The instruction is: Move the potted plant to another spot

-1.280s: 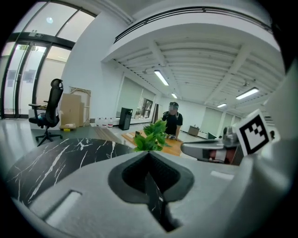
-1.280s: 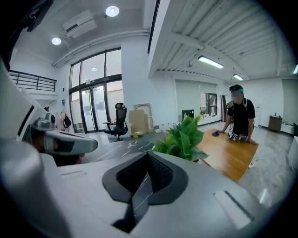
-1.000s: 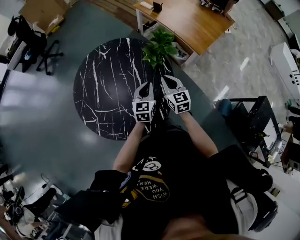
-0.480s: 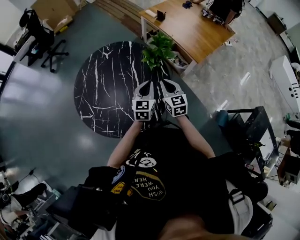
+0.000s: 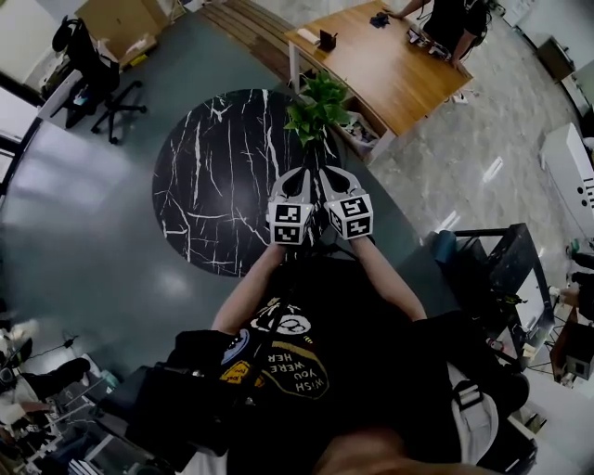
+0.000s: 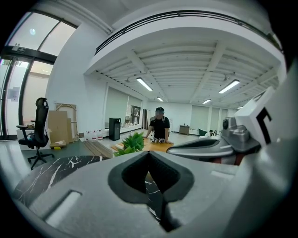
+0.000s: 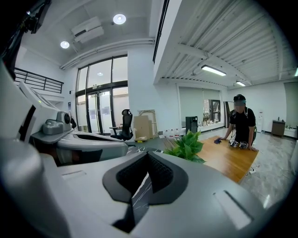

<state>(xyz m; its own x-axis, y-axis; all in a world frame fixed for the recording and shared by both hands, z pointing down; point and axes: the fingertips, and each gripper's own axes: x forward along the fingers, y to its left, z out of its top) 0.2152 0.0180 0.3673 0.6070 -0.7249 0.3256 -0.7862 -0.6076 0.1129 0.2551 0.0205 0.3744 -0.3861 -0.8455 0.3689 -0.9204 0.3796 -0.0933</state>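
Black marble table, potted plant at its one o'clock rim, wooden desk beyond, left gripper and right gripper side by side, closed, empty.

Loads of open room on the round black marble table: its whole left and middle top is free to pass over. The potted plant stands right at the far edge. Behind it things get tight, with a wooden desk just beyond the leaves and a person leaning on it. The office chair is well off left. The left gripper and right gripper hang side by side, almost touching.
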